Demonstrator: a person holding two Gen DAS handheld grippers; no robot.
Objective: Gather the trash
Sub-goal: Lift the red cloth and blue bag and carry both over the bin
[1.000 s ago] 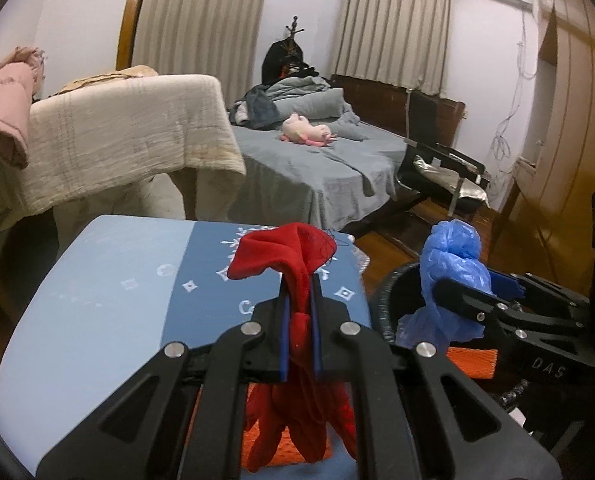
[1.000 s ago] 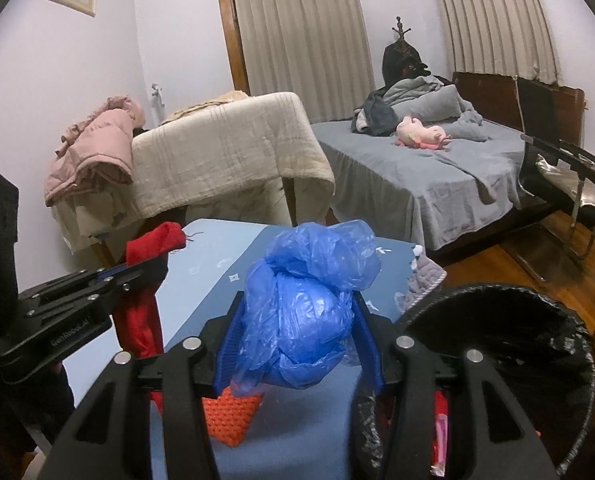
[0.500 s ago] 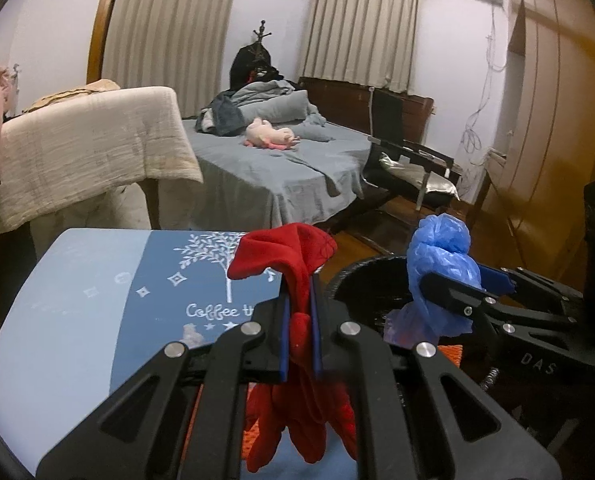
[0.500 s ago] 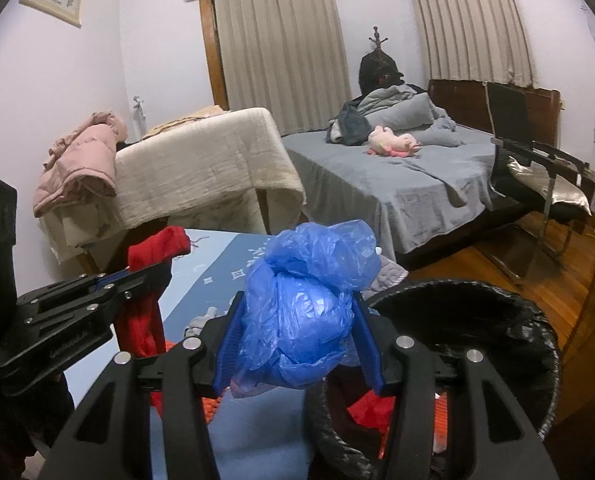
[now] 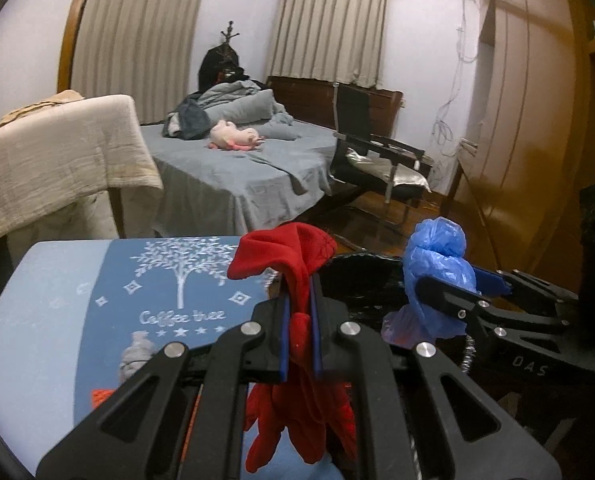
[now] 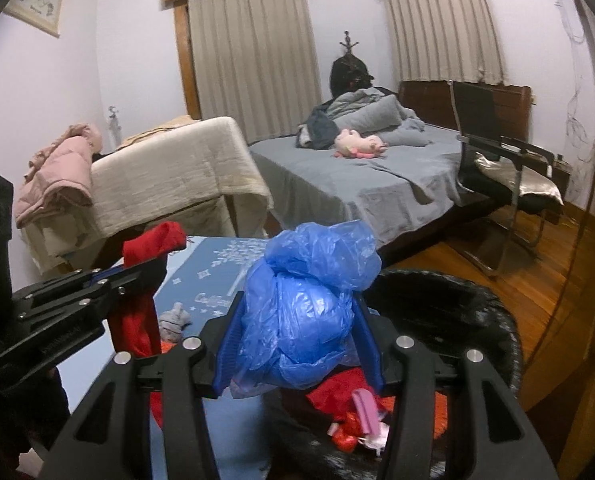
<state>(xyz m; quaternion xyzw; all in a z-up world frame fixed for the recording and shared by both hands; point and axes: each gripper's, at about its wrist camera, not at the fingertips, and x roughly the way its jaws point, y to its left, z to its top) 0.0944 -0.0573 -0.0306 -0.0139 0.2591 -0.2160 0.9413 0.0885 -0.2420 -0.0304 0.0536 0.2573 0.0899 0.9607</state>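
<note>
Trash: left gripper (image 5: 299, 326) is clamping a red rag (image 5: 293, 264), right gripper (image 6: 299, 334) is squeezing a blue bag (image 6: 309, 300), both hanging by the bin (image 6: 489, 320) for dropping.

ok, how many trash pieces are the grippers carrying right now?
2: a red cloth clamped in the left gripper, a blue plastic bag in the right gripper. More lies in the bin.

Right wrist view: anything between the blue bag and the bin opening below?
Nothing. The blue plastic bag, clamped in the right hand-held gripper, hangs over the black-lined bin; only trash already inside shows beneath. The right wrist view shows it.
</note>
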